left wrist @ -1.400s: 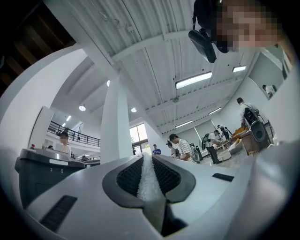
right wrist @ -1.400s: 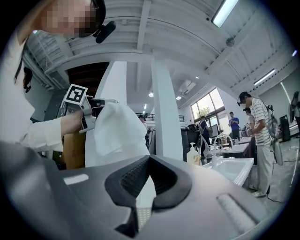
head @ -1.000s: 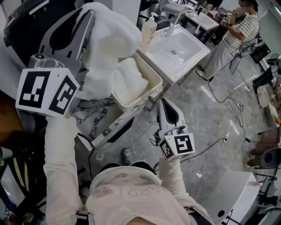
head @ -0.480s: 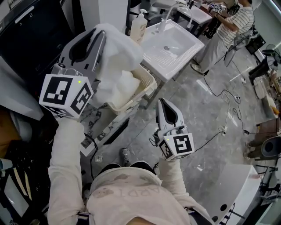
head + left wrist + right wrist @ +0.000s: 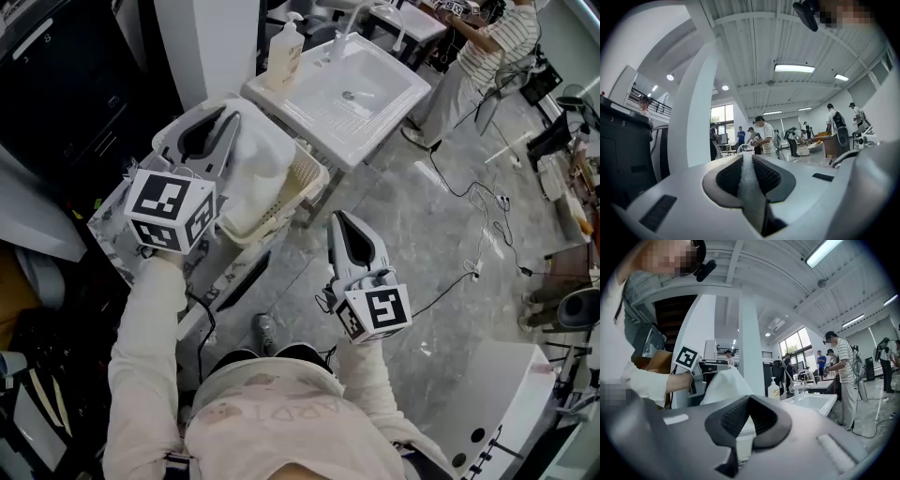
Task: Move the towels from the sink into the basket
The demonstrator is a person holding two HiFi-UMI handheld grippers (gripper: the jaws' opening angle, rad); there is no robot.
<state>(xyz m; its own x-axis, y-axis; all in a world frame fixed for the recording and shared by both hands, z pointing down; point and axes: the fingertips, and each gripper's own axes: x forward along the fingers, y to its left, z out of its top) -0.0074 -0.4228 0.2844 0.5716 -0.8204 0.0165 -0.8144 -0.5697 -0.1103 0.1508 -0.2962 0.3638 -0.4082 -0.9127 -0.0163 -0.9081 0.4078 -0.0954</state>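
The head camera looks steeply down past the wearer's chest. The left gripper [image 5: 228, 114] lies at the upper left of the frame, the right gripper [image 5: 337, 218] at the centre, and the grey marbled floor [image 5: 450, 244] fills the right half.

The left gripper view looks level along its jaws, so near that the dark ribbed pads [image 5: 729, 176] fill the lower centre, with the hall far behind.

The right gripper view is level too, close over its own pads [image 5: 726, 418]. With the head view it shares the white rectangular sink [image 5: 394, 112] [image 5: 813, 401], the pale pump soap bottle [image 5: 284, 54] [image 5: 774, 389] and the white cloth towel [image 5: 258, 164] [image 5: 724, 385].

All 3 views catch the person in a striped shirt [image 5: 487, 47] [image 5: 766, 138] [image 5: 843, 366].
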